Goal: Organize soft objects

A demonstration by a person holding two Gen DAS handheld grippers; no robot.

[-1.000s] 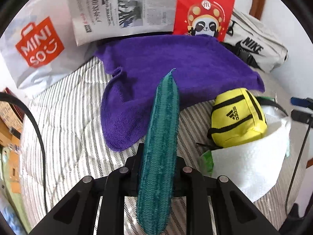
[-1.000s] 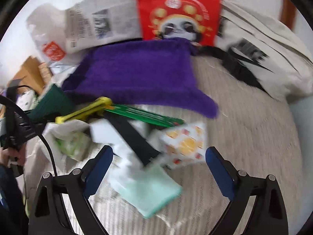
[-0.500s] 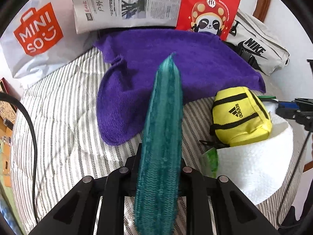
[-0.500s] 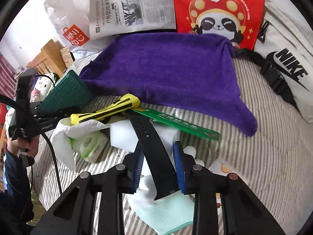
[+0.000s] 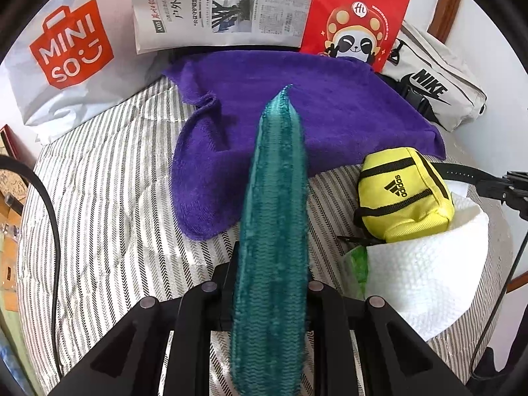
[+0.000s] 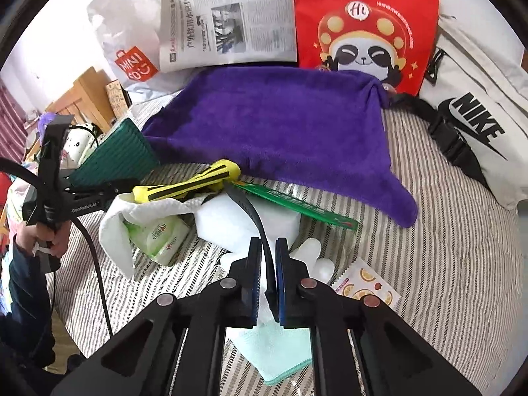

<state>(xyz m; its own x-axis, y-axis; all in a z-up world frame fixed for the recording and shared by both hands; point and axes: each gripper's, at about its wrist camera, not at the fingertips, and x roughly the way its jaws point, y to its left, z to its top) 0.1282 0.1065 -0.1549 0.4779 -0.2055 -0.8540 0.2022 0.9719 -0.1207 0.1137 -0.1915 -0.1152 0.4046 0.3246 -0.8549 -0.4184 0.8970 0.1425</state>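
My left gripper (image 5: 270,264) is shut on a teal knitted cloth (image 5: 274,214) and holds it edge-up above the striped bed, in front of a spread purple towel (image 5: 297,122). That cloth and gripper show at the left of the right wrist view (image 6: 115,158). My right gripper (image 6: 268,247) is shut on a black strap (image 6: 250,214) that runs over a white sponge (image 6: 280,224). A yellow Adidas pouch (image 5: 402,194) rests on a white paper towel (image 5: 425,267). The purple towel (image 6: 280,125) lies beyond the strap.
A Miniso bag (image 5: 66,59), newspaper (image 5: 224,3), red panda bag (image 5: 356,16) and white Nike bag (image 5: 435,89) line the back. A green ruler (image 6: 297,201), wet wipes pack (image 6: 158,234), mint cloth (image 6: 277,353) and orange-print sachet (image 6: 366,287) lie near my right gripper.
My right gripper went from open to shut on the black strap. My left gripper has moved forward a little with the teal cloth.
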